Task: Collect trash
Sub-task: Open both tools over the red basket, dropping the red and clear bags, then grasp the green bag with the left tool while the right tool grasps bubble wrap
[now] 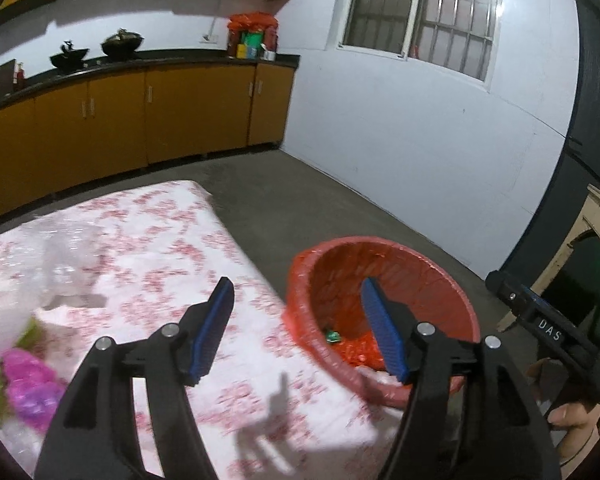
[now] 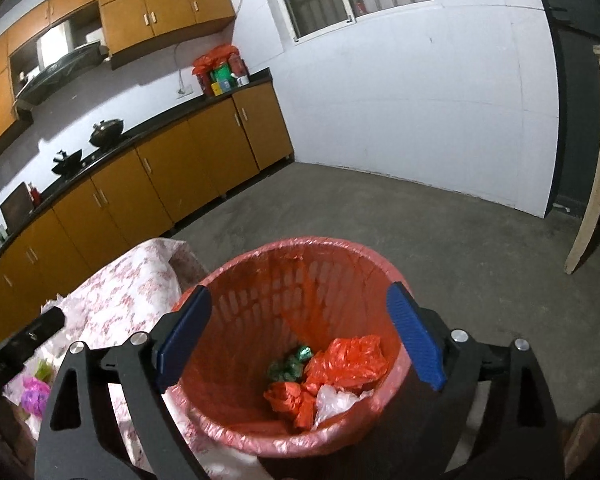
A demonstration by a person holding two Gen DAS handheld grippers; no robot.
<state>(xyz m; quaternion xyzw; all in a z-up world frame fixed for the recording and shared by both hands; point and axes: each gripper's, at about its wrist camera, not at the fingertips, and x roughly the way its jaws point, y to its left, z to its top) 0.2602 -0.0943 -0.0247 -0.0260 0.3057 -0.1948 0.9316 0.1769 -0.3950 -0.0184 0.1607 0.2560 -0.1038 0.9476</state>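
The right gripper [image 2: 300, 336] hung spread and empty over the red-lined bin [image 2: 236, 432], where red, green and white scraps [image 2: 340, 364] lay. The left gripper [image 1: 296, 328], also spread, hovered over the floral-clothed table [image 1: 148, 240]. Next it should probably take the pink wrapper [image 1: 28, 384], pinching squarely. Orange cabinets [image 1: 120, 120] lined the wall.

The crumpled purple plastic wrapper [image 1: 30, 386] on the floral tablecloth was blurred and partly hidden behind the left gripper's black arm.
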